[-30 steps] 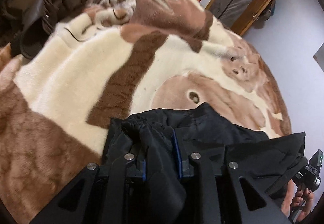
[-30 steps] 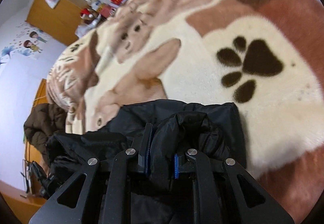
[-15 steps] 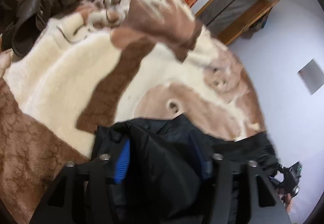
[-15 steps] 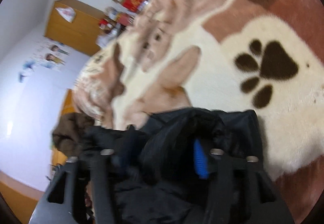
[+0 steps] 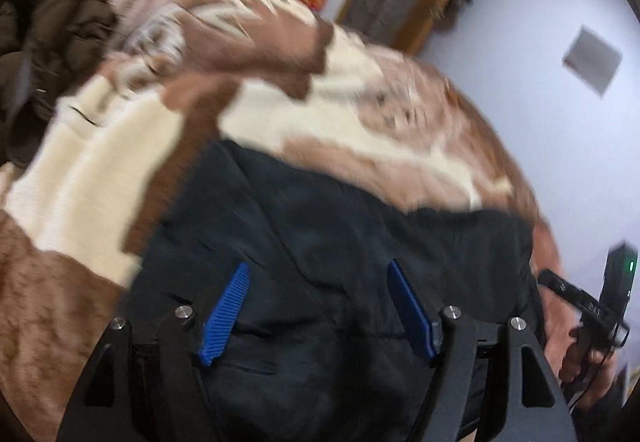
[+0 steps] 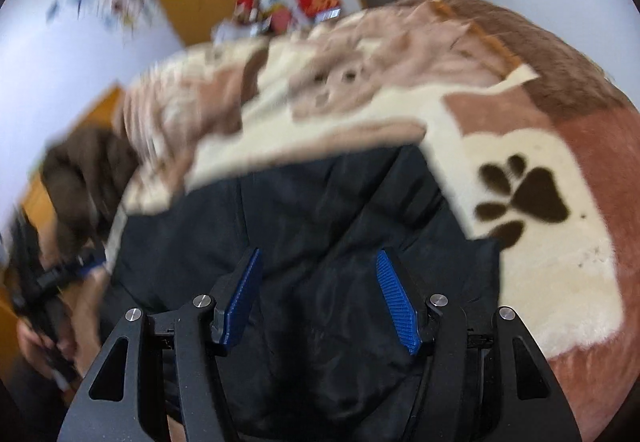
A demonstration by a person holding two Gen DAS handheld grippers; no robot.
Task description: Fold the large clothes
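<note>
Black jacket [image 5: 340, 234] lies on patterned blanket [image 5: 80, 170].

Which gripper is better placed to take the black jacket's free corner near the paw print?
Right gripper: its open pads sit beside that corner of the black jacket, near the paw print.

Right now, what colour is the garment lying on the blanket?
Black, plain, no pattern visible. The garment shows best in the right wrist view, against the blanket.

Both grippers, left [image 5: 318, 306] and right [image 6: 318, 296], have let go of the black jacket [image 5: 360, 242]; the left jaws are opening wider.
</note>
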